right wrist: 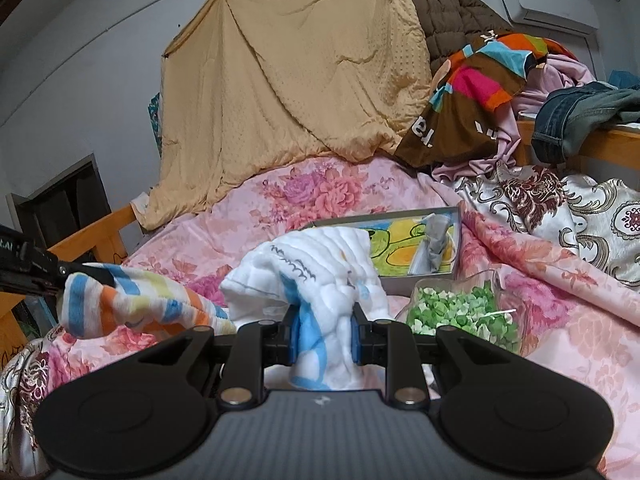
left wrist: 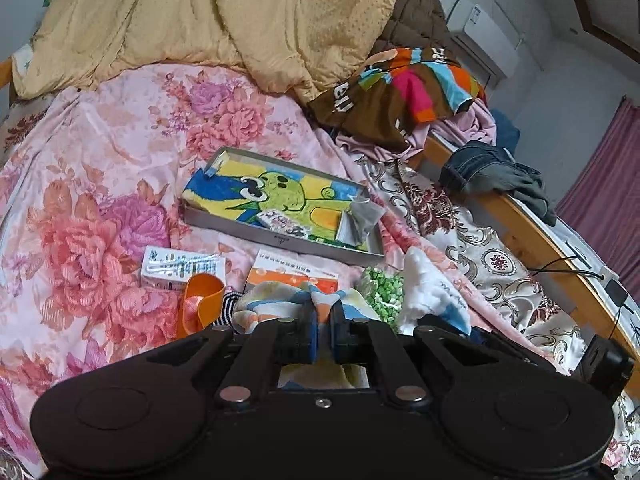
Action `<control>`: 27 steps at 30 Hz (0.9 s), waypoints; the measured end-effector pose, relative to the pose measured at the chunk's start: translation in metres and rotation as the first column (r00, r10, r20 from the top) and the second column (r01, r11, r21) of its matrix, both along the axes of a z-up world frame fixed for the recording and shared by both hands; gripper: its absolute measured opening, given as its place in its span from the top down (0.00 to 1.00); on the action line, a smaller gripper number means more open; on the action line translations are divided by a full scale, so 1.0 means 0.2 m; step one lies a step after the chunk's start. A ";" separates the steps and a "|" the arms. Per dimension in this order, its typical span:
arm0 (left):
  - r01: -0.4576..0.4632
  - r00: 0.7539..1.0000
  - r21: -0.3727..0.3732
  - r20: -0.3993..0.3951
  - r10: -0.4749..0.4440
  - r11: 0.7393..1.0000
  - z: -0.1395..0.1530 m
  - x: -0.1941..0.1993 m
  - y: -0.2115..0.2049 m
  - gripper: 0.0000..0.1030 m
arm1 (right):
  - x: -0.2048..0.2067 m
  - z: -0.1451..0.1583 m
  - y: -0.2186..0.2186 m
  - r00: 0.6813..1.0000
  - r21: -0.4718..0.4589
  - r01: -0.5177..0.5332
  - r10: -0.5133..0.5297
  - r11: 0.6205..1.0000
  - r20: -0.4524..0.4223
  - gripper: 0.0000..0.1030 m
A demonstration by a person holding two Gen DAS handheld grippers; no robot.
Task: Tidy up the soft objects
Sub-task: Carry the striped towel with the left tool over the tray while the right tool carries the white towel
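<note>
My left gripper [left wrist: 324,322] is shut on a striped cloth [left wrist: 276,300] with orange, blue and yellow bands, held just above the floral bedspread. The same cloth [right wrist: 120,304] shows at the left of the right wrist view, hanging from the left gripper [right wrist: 96,274]. My right gripper [right wrist: 325,336] is shut on a white quilted cloth [right wrist: 320,276] with blue trim, bunched up between the pads. That white cloth [left wrist: 428,292] also shows to the right in the left wrist view. A grey tray [left wrist: 224,222] lined with a cartoon towel [left wrist: 280,196] lies ahead on the bed.
A bag of green pieces [right wrist: 460,314] lies right of the white cloth. An orange cup [left wrist: 204,298], a white box [left wrist: 180,268] and an orange-and-white box [left wrist: 292,274] lie near the left gripper. A yellow quilt [right wrist: 288,80] and piled clothes [right wrist: 488,92] stand behind. The wooden bed rail [left wrist: 532,232] runs along the right.
</note>
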State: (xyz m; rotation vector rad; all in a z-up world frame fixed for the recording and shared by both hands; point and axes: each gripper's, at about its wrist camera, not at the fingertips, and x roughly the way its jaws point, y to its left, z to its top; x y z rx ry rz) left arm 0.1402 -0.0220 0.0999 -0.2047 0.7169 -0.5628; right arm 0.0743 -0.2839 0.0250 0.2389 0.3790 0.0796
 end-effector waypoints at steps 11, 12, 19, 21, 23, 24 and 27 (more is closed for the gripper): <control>-0.006 0.998 -0.004 0.069 0.006 1.000 0.10 0.07 0.00 0.95 | 0.06 0.04 0.00 1.000 -0.022 -0.001 0.001 1.000 0.018 0.74; -0.007 0.996 0.013 0.089 0.006 1.000 0.10 0.09 -0.01 0.95 | 0.07 0.05 0.00 1.000 -0.033 -0.004 0.005 0.999 0.022 0.74; -0.001 0.988 0.044 0.154 -0.006 0.999 0.12 0.31 -0.11 0.95 | 0.32 0.11 0.01 0.998 -0.097 -0.041 0.045 0.994 0.043 0.74; -0.006 0.986 0.039 0.165 -0.001 0.999 0.12 0.38 -0.14 0.95 | 0.42 0.11 0.00 0.998 -0.096 -0.047 0.052 0.994 0.046 0.74; -0.012 0.985 0.026 0.171 0.008 1.000 0.11 0.47 -0.17 0.95 | 0.53 0.11 -0.03 0.998 -0.085 -0.048 0.052 0.995 0.044 0.74; -0.015 0.984 0.022 0.177 0.011 1.000 0.11 0.52 -0.18 0.95 | 0.57 0.10 -0.05 0.998 -0.077 -0.045 0.048 0.996 0.045 0.74; -0.024 0.979 0.008 0.200 0.022 1.000 0.09 0.67 -0.24 0.95 | 0.74 0.08 -0.12 0.999 -0.044 -0.023 0.025 0.999 0.041 0.74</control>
